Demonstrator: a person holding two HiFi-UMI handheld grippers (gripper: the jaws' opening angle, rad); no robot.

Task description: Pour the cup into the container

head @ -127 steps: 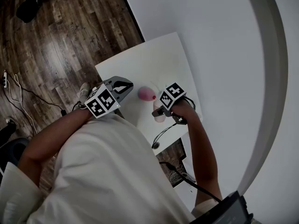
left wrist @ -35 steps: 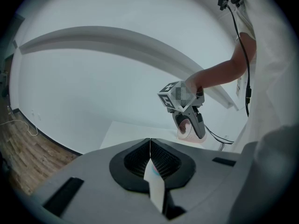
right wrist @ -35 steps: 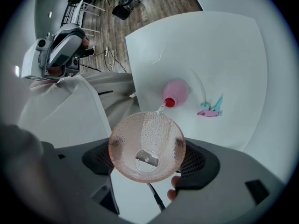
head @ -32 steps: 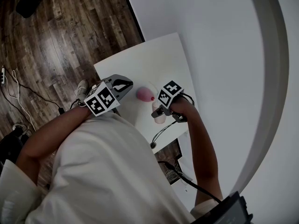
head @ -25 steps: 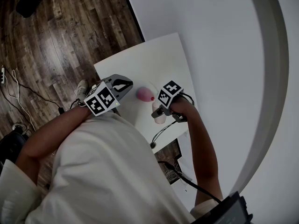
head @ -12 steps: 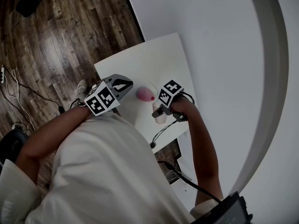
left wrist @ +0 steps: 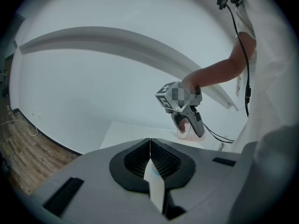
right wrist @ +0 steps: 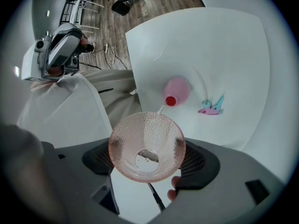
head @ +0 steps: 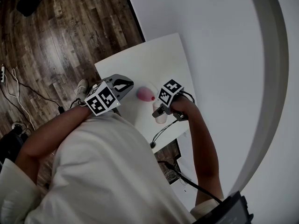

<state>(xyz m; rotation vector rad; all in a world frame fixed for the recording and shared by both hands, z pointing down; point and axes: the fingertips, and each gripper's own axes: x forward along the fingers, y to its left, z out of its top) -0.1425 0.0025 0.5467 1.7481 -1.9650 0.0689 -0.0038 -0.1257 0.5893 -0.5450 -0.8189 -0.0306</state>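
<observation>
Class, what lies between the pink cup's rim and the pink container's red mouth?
A thin stream of liquid, running from cup to container; the right gripper view shows it.

Cup [right wrist: 146, 146]: translucent pink, finely stippled with raised dots; container [right wrist: 180, 88]: opaque pink, red at the neck; table [right wrist: 224, 50]: plain white; floor [head: 56, 36]: dark brown wood planks; left gripper [left wrist: 149, 146] and right gripper [right wrist: 147, 157]: grey shells, black ribbed pads; marker cubes [head: 102, 101]: black squares on white; clips [right wrist: 212, 106]: teal and pink; shirt [head: 107, 171]: white; wall [head: 210, 31]: pale grey-white; cable [head: 163, 132]: black

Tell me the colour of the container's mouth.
The container's mouth is red; clearest in the right gripper view.
</observation>
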